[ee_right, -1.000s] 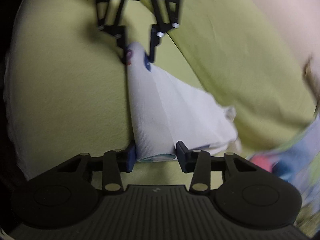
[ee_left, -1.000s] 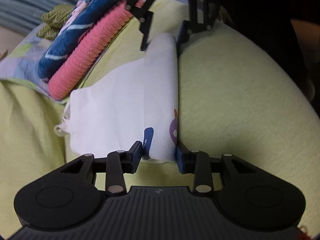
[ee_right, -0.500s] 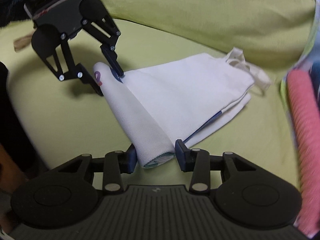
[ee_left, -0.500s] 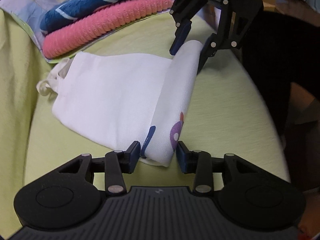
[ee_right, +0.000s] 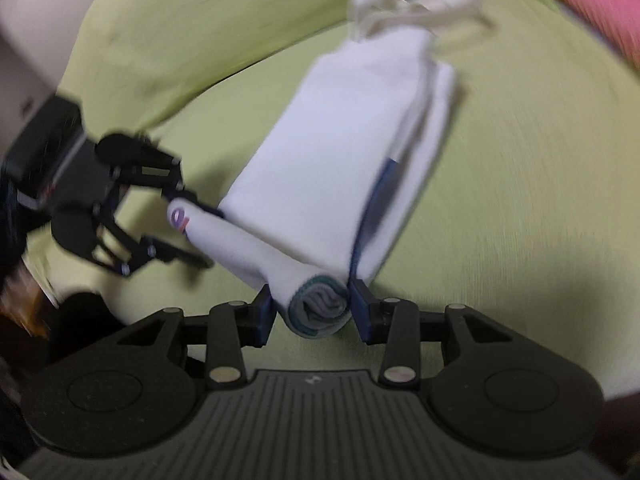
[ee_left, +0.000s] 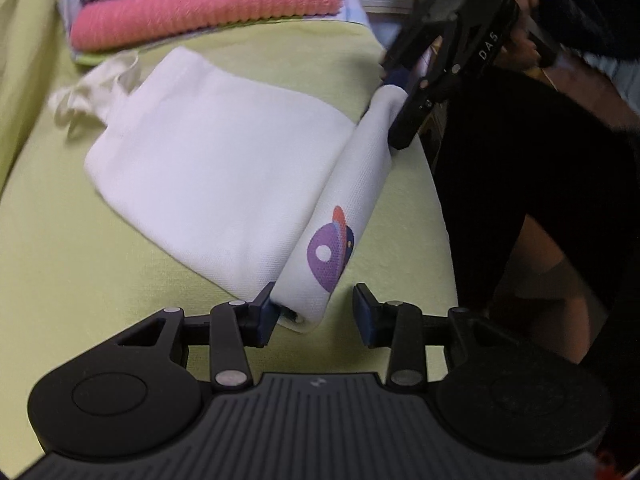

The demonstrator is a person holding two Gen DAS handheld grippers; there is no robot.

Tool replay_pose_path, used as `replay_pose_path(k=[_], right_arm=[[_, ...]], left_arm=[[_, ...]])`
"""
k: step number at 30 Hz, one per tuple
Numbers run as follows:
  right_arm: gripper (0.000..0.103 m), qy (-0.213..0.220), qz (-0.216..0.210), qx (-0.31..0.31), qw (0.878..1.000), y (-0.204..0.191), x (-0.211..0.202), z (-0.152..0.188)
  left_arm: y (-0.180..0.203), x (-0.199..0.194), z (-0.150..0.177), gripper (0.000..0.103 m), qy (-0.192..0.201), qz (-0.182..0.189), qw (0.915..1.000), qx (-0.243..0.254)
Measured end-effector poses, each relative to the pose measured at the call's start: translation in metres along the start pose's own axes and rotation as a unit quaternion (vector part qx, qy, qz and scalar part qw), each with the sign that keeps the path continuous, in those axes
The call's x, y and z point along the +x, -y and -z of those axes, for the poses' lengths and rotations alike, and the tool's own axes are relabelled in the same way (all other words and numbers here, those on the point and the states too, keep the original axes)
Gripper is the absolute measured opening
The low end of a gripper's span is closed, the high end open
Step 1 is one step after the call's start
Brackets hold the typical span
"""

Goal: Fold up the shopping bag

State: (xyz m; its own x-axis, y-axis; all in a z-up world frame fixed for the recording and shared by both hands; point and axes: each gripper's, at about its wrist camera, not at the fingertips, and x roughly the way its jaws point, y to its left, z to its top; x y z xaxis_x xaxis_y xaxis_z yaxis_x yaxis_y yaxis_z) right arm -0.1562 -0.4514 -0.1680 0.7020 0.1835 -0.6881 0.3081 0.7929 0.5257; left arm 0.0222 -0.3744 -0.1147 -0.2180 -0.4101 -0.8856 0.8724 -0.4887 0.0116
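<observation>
Rolling looks to be the step in hand: closest to the left wrist camera, the left gripper [ee_left: 314,312] has its fingers apart, the inner one touching the near end of the roll and the other standing clear of the cloth. In the right wrist view, the right gripper [ee_right: 311,308] has its fingers clamped on the opposite end of that roll, where the wound layers show as a spiral. Between the two runs the shopping bag [ee_left: 224,160], white woven cloth with a purple print [ee_left: 330,256], lying on a yellow-green cushion [ee_left: 80,264]; its rolled part lies toward the person's side, and the flat remainder stretches away toward the handles [ee_left: 86,88], which lie bunched at the far end. The fabric appears soft, light and limp, so I judge the roll would slacken if either end were released; the sound hold is at the two roll ends, squeezing across all layers. Farther off, folded pink and blue textiles [ee_left: 200,12] are stacked beyond the handles.
</observation>
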Motion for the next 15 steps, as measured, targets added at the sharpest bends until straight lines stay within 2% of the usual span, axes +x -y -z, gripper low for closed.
replay_pose_path(k=[4, 7, 10, 15], right_arm=[[0.037, -0.011, -0.02, 0.099, 0.995, 0.015, -0.005, 0.011], [0.037, -0.023, -0.024, 0.174, 0.984, 0.025, -0.002, 0.012], [0.037, -0.033, -0.021, 0.226, 0.973, 0.028, -0.002, 0.013], [0.035, -0.05, 0.002, 0.279, 0.959, 0.029, 0.004, 0.008]], left_arm=[[-0.005, 0.001, 0.0, 0.045, 0.002, 0.001, 0.9993, -0.038], [-0.01, 0.003, 0.0, 0.045, 0.005, 0.004, 0.9982, -0.059], [-0.016, 0.007, -0.004, 0.045, 0.008, 0.007, 0.9968, -0.079], [-0.014, 0.009, -0.009, 0.042, 0.008, -0.014, 0.9962, -0.085]])
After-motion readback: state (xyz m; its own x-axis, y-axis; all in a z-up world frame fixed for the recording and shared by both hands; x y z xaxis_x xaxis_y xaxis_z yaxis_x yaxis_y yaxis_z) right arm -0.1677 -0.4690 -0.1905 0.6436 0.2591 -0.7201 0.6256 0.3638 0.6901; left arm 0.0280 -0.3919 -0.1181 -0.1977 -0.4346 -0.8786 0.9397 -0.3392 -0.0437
